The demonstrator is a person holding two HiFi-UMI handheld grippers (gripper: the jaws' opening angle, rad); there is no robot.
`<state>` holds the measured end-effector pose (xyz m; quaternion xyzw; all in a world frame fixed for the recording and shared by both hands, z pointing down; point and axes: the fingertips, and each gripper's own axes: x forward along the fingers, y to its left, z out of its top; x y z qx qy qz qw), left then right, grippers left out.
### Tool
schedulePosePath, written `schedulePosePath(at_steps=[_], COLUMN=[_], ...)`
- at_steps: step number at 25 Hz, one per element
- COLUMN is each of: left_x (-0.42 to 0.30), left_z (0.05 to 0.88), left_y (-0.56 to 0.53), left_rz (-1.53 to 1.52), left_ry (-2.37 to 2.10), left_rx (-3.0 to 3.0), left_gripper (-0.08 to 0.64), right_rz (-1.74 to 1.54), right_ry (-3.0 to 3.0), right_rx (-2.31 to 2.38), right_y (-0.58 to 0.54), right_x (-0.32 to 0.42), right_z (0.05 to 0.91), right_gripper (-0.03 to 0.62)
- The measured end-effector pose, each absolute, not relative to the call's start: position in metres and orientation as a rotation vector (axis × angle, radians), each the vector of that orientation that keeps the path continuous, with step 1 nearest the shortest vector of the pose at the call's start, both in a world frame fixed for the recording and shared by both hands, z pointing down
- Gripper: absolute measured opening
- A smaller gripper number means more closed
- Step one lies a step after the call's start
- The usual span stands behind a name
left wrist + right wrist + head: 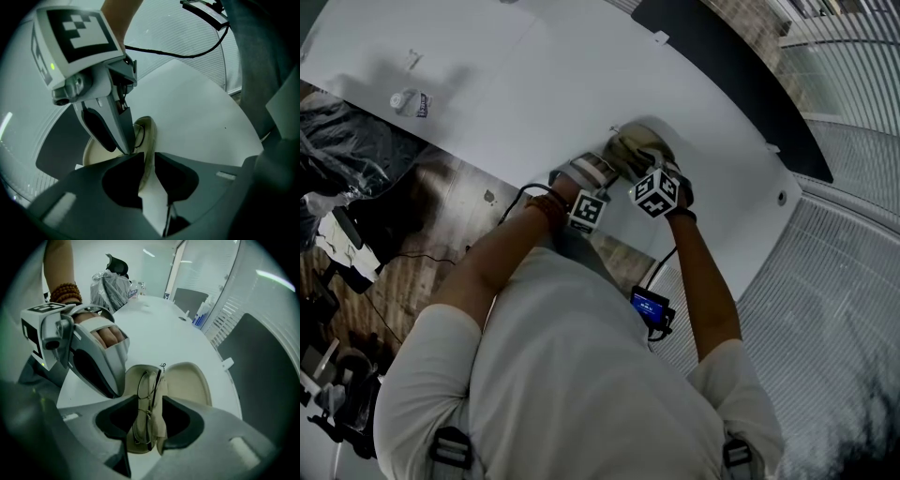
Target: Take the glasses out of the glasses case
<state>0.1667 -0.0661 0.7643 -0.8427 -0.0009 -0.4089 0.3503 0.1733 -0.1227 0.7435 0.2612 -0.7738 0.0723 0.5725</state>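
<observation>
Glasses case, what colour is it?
The open clamshell glasses case is beige, clearest in right gripper view.

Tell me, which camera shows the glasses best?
The right gripper view: the glasses lie lengthwise in the open case. The left gripper view catches only a sliver of rim; in the head view they are hidden.

Operator: pale short-sleeved shirt [572, 375], grey strap buckles [450, 448] at both shirt shoulders. Brown bead bracelet [65, 291] on one wrist. Left gripper [147, 171] and right gripper [149, 418]: grey shells, black jaw pads, each with a white cube [656, 192] carrying black square markers. Black cable [187, 56]; small blue-lit unit [649, 305] just off the shirt front.
</observation>
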Motion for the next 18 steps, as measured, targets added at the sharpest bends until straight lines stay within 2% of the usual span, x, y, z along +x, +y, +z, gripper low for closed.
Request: schedulePosePath(at_steps=[18], left_x=[0.167], left_z=[0.763], left_y=[-0.063], left_rz=[-1.052], left_ry=[0.001], left_rx=[-2.198], left_gripper=[0.075], right_rz=[0.109], right_ry=[-1.708], right_rx=[0.482], right_y=[-0.112], right_x=[0.175], right_z=[0.769], right_gripper=[0.150])
